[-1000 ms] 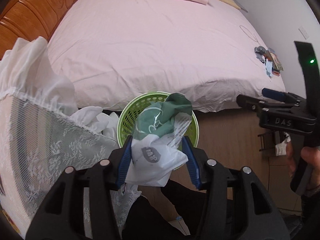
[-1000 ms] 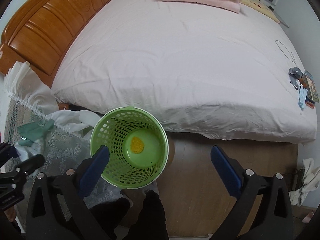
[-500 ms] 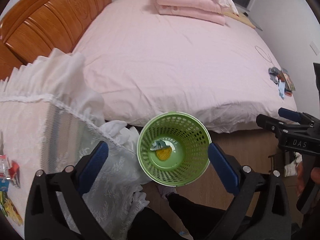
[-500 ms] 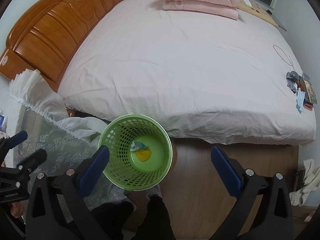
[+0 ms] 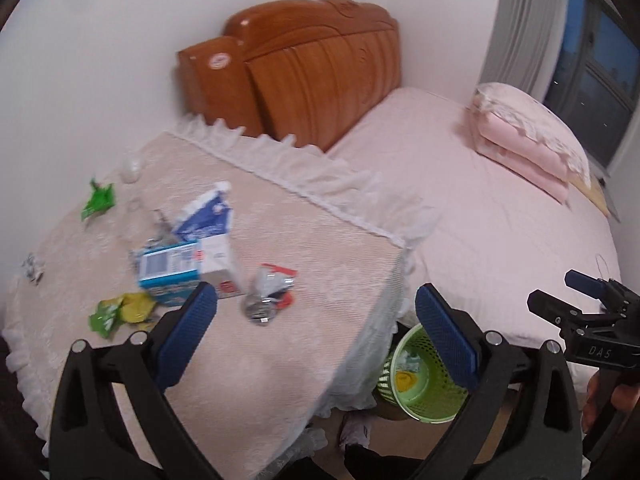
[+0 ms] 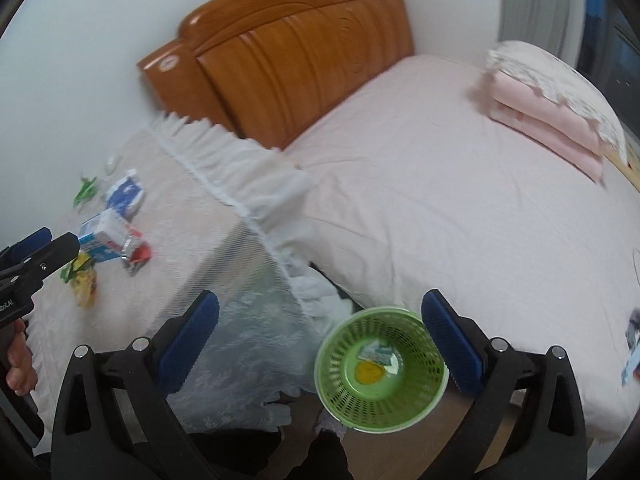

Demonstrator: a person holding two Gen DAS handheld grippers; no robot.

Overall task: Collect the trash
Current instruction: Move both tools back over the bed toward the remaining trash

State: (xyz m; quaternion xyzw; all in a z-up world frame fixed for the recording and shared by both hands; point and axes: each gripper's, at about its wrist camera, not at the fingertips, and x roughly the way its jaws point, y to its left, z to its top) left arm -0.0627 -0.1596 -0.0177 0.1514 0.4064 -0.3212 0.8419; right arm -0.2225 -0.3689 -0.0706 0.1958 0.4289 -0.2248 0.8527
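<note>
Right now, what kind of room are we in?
Almost certainly a bedroom: a bed with pink sheets, a carved wooden headboard and folded pink bedding. Beside it stands a lace-covered table strewn with wrappers and cartons, with a green trash basket on the floor.

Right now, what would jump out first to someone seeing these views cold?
The scattered litter on the lace-covered bedside table: a blue-and-white carton, crumpled green-yellow wrappers and a silver-red foil wrapper. Then the round green plastic mesh bin on the floor beside the pink bed, with a few scraps inside.
</note>
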